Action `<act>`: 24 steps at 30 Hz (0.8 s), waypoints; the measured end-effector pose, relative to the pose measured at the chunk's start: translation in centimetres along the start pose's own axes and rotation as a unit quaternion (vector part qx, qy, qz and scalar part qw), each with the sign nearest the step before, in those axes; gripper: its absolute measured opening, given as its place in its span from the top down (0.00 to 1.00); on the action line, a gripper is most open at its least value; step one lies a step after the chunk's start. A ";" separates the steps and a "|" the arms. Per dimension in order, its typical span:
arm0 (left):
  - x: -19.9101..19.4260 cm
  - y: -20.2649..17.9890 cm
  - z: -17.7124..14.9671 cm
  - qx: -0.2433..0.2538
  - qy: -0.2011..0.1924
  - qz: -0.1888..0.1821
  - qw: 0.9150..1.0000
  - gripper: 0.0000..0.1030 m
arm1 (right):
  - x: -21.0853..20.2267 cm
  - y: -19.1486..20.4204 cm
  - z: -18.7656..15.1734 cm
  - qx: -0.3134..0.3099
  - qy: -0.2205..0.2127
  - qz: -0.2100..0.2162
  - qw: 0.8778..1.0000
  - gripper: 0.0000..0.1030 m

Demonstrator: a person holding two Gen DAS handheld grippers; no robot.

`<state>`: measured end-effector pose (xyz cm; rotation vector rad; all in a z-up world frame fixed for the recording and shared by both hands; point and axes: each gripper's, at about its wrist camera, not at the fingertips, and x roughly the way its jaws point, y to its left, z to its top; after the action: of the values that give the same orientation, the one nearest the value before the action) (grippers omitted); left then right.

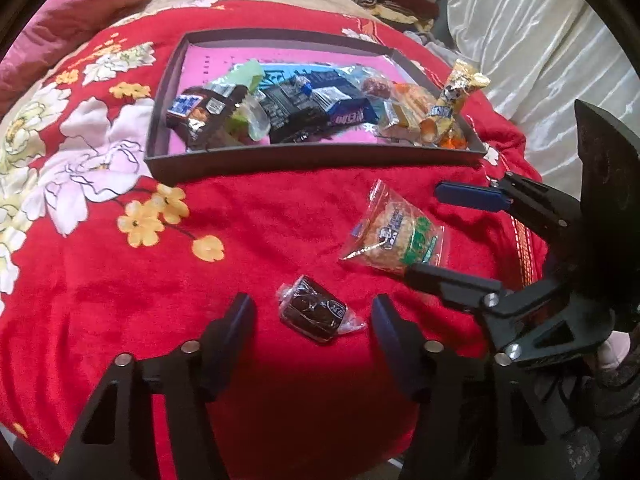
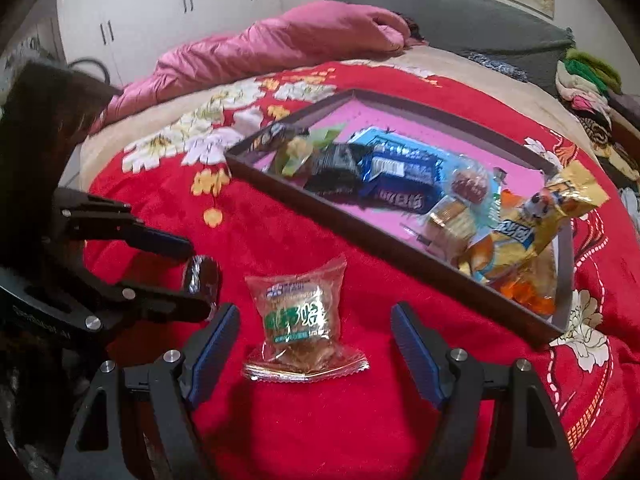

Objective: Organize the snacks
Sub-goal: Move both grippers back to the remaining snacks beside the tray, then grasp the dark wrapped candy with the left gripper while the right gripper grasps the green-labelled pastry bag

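left wrist view shows your left gripper (image 1: 314,320) with its fingers parted on either side of a small dark chocolate snack (image 1: 314,316) in clear wrap, which lies flat on the red floral blanket (image 1: 120,312) of the bed; the pads stand apart from the wrapper and grip nothing. just beyond and to the right lies a clear-wrapped cake (image 1: 394,236) with green lettering, and your right gripper (image 1: 420,232) reaches in around it from the right.

right wrist view shows that cake (image 2: 298,318) lying between your right gripper's (image 2: 316,340) widely spread fingers, with a clear gap at each side, so nothing is held. your left gripper (image 2: 200,280) appears at the left with the dark snack (image 2: 202,274) between its tips.

farther back on the blanket sits a dark-rimmed tray (image 1: 312,156) with a pink floor, holding a heap of wrapped snacks: blue, black, green and yellow packets. a pink quilt (image 2: 280,36) is bunched at the head of the bed.
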<state>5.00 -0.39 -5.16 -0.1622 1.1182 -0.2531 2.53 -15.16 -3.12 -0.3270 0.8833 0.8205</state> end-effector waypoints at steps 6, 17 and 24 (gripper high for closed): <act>0.8 0.2 -0.1 -0.009 0.004 -0.013 1.000 0.51 | 1.9 0.7 -0.4 -0.037 0.025 -0.008 0.999 0.37; 1.4 0.4 0.1 -0.013 -0.002 -0.018 1.000 0.64 | 2.6 0.9 0.2 -0.046 0.016 0.006 0.999 0.57; -0.7 0.4 0.8 -0.016 -0.029 -0.025 0.999 0.64 | -1.9 -1.3 1.1 0.023 -0.081 0.044 0.995 0.58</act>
<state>5.48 0.18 -4.34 -0.2251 1.0628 -0.2744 3.41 -16.32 -1.10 -0.1797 0.7669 0.8941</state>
